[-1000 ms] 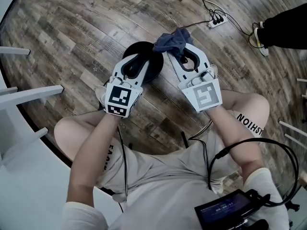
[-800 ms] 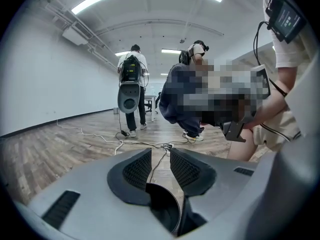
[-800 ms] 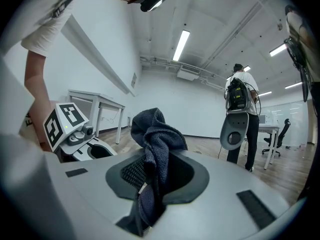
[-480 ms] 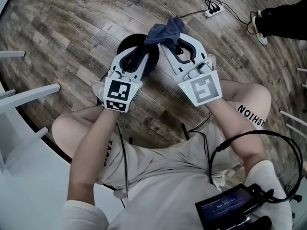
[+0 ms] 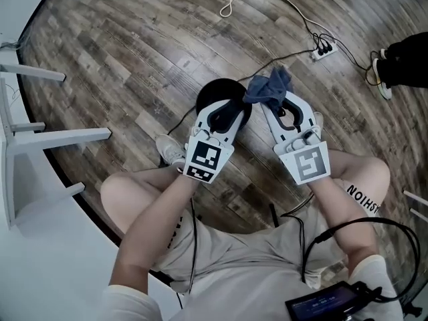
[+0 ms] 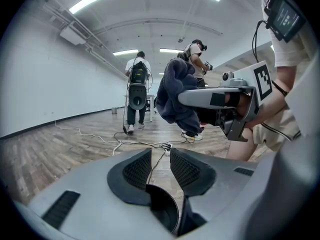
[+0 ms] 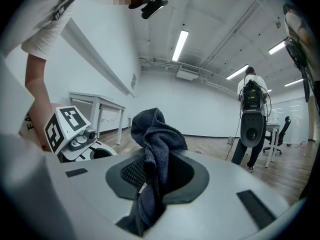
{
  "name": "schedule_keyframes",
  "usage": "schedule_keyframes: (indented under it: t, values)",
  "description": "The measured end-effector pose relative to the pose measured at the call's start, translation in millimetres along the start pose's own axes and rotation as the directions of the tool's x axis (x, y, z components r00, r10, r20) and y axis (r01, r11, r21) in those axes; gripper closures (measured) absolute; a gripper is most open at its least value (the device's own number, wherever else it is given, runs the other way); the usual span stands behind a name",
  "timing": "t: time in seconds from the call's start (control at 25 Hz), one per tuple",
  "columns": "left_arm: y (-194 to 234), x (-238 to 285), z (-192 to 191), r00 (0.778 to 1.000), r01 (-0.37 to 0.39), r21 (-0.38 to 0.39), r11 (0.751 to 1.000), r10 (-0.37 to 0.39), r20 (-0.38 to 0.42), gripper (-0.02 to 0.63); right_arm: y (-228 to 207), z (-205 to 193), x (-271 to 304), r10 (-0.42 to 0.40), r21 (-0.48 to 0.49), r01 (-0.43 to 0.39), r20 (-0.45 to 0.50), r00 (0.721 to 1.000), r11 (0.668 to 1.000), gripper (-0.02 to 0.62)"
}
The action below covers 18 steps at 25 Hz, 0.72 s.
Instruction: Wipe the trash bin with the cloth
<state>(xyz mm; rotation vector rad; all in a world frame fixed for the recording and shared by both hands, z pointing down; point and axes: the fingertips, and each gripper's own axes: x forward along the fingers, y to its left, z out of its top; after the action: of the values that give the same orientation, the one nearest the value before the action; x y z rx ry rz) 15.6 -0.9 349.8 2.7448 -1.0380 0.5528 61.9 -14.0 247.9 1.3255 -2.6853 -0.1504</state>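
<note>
The bin (image 5: 224, 91), small, round and black, stands on the wood floor (image 5: 120, 52) just ahead of the person's bare knees. The left gripper (image 6: 160, 161) reaches onto its near rim. In the left gripper view the jaws stand narrow, with floor showing between the tips. Lower down, the bin's curved black wall sits between them, held there.

The cloth (image 5: 269, 85), dark blue and bunched, is clamped in the jaws of the right gripper (image 7: 152, 171). A wad stands up above the tips and a tail hangs down between the pads. From the head view the cloth overlaps the bin's right edge; whether it touches the rim cannot be told. The left gripper view shows it hanging from the right gripper in the air, up and to the right of the left jaws.

The two grippers lie side by side, one in each hand, with their marker cubes facing up.

A black cable (image 5: 281, 60) runs across the floor from near the bin to a power strip (image 5: 323, 47). A white cord (image 5: 231, 5) lies looped beyond it. White table legs (image 5: 47, 136) stand at the left, and a dark shoe (image 5: 382, 79) shows at the right edge. A screen device (image 5: 328, 306) hangs at the person's waist. In the gripper views other people (image 6: 137, 91) stand well off in the room.
</note>
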Motion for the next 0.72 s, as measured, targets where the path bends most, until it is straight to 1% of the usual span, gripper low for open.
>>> schedule_keyframes:
  t: [0.44,0.72]
  values:
    - [3.9,-0.8,1.5,1.000,-0.013,0.007,1.000,0.013,0.004,0.477,2.3,-7.9,1.9,0.014,0.012,-0.014,-0.026,1.000,1.000,0.517]
    - [5.1,-1.8,0.2,1.000,-0.014,0.010,1.000,0.014,0.001,0.477,1.8,-10.6,2.9,0.008,0.031,-0.007,-0.040,0.999,0.999,0.517]
